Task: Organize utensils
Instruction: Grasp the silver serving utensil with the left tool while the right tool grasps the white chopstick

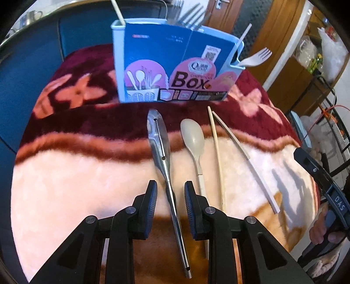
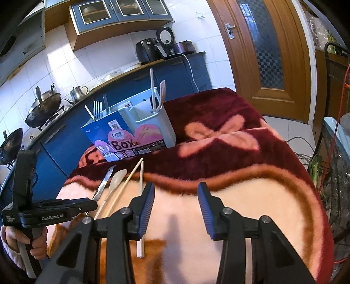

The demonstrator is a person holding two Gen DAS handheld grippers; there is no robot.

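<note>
Left wrist view: the left tongs (image 1: 170,192) point down at the blanket-covered table (image 1: 65,174), their jaws standing a little apart on either side of the thin handle of the metal utensil (image 1: 163,153), with a gap visible on each side, so the pads do not press on it. That utensil lies lengthwise, its slotted broad end toward 12 o'clock. At its 3 o'clock lie the beige spoon (image 1: 193,139), then the wooden chopstick (image 1: 216,153), then the white chopstick (image 1: 245,157), all side by side on the blanket. At 12 o'clock stands the utensil box (image 1: 170,59), upright, with a white fork (image 1: 256,58) sticking out of its right-hand compartment and grey forks (image 1: 192,16) behind. Only this view shows the metal utensil's whole length. At 3 o'clock the right gripper's body and the hand (image 1: 323,229) holding it appear.

Right wrist view: the right tongs (image 2: 176,197) hover over the pale part of the blanket with jaws open and nothing between them; the white chopstick (image 2: 141,179) passes under the left finger (image 2: 146,203). The box (image 2: 140,131) stands at 11 o'clock, its inner dividers visible only here. The kitchen counter (image 2: 65,118) with woks lies beyond. At 9 o'clock the other hand (image 2: 32,242) grips the left gripper's handle.
</note>
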